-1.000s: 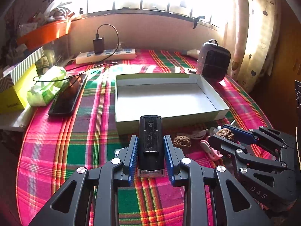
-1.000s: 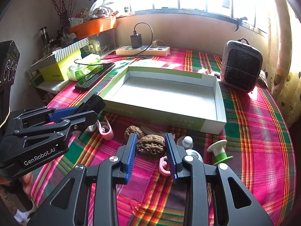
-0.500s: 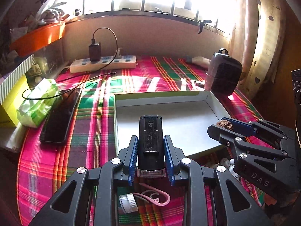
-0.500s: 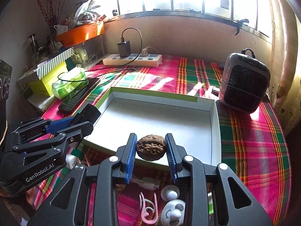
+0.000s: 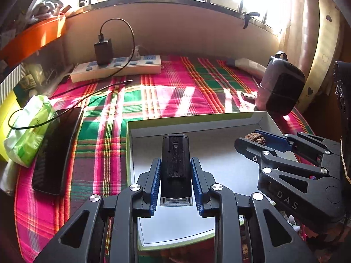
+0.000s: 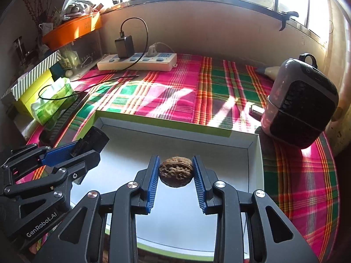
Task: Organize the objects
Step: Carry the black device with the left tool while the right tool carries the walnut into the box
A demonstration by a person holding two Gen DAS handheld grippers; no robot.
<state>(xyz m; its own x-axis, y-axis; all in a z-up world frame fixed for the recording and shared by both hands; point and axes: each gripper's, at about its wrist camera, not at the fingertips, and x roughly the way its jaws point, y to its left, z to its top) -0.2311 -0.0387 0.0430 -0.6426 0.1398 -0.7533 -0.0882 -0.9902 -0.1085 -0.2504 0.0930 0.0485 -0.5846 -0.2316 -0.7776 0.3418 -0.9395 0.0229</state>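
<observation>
Left gripper [image 5: 175,176] is clamped on a black device [image 5: 175,164], right gripper [image 6: 175,176] pinches a walnut [image 6: 176,172], both hanging side by side over the white box [image 5: 219,127]. Its floor lies bare between low walls, heater [image 6: 300,107] crowding the far right corner.
</observation>
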